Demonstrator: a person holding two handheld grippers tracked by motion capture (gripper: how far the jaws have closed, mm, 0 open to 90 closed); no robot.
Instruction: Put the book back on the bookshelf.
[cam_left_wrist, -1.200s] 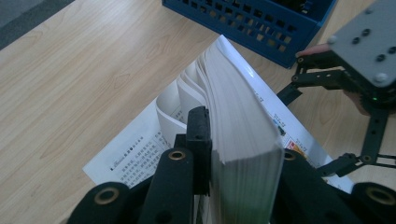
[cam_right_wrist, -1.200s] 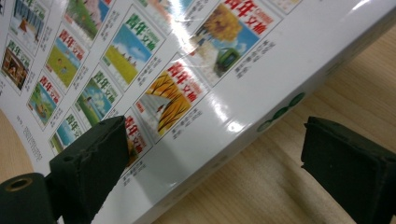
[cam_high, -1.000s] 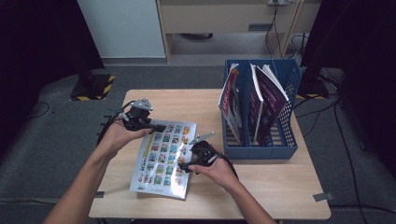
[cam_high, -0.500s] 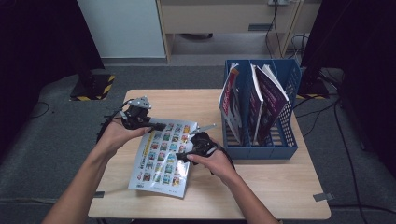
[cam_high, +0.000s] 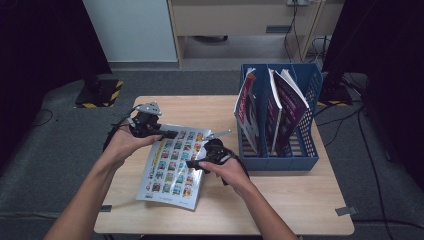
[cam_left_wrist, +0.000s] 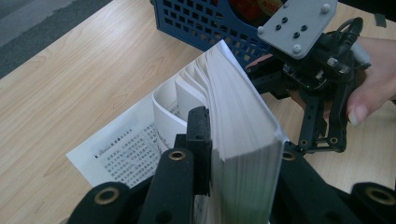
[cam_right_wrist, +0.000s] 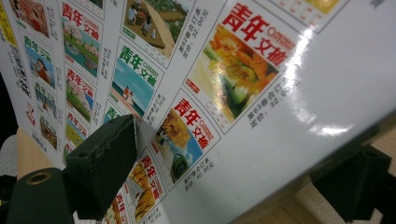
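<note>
Mid-lift of the magazine (cam_high: 172, 162) off the counter (cam_high: 295, 200) beside the blue rack (cam_high: 305, 150), left claw (cam_high: 167, 134) clamped on its far edge, right claw (cam_high: 196, 163) gripping its near side; next, probably tipping upright for a rack slot.

Magazine (cam_right_wrist: 261, 93) back cover, centre of frame: red "青年文摘" repeated on small printed covers; price lines beneath partly legible, "32.00元", "40.00元".
</note>
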